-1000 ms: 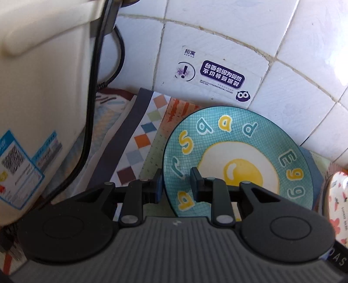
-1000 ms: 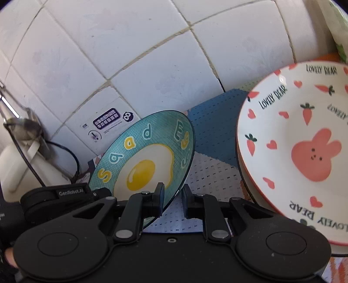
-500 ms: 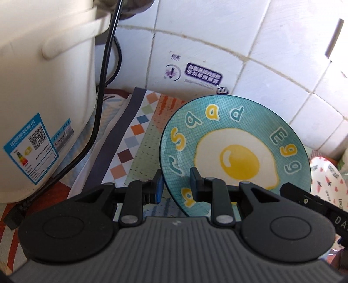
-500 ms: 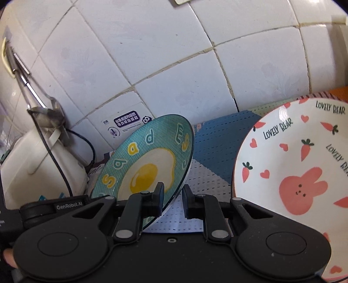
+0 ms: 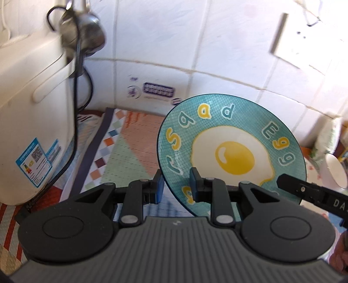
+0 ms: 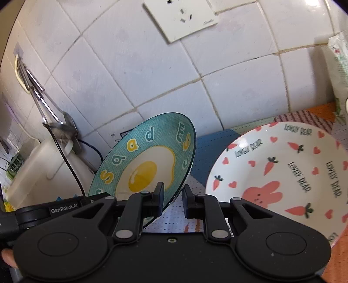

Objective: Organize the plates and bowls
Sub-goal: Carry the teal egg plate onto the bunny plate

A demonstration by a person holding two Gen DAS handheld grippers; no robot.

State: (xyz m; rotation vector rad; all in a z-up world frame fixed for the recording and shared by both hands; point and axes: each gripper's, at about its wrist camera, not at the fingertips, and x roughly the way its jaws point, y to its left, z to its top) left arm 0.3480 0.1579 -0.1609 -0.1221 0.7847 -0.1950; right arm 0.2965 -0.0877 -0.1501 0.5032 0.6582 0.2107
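Both grippers clamp one teal plate (image 5: 230, 139) by its rim and hold it tilted above the patterned mat (image 5: 128, 148): the left gripper (image 5: 175, 187) on its near-left edge, the right gripper (image 6: 171, 197) on its near-right edge. The plate bears a fried-egg picture ringed with letters and is empty. Only the right view shows the white rabbit plate (image 6: 280, 174) lying on the mat just beside it, also empty, and a wall socket (image 6: 180, 17). Only the left view shows the cooker's (image 5: 32, 122) labels and a white cup (image 5: 336, 172).
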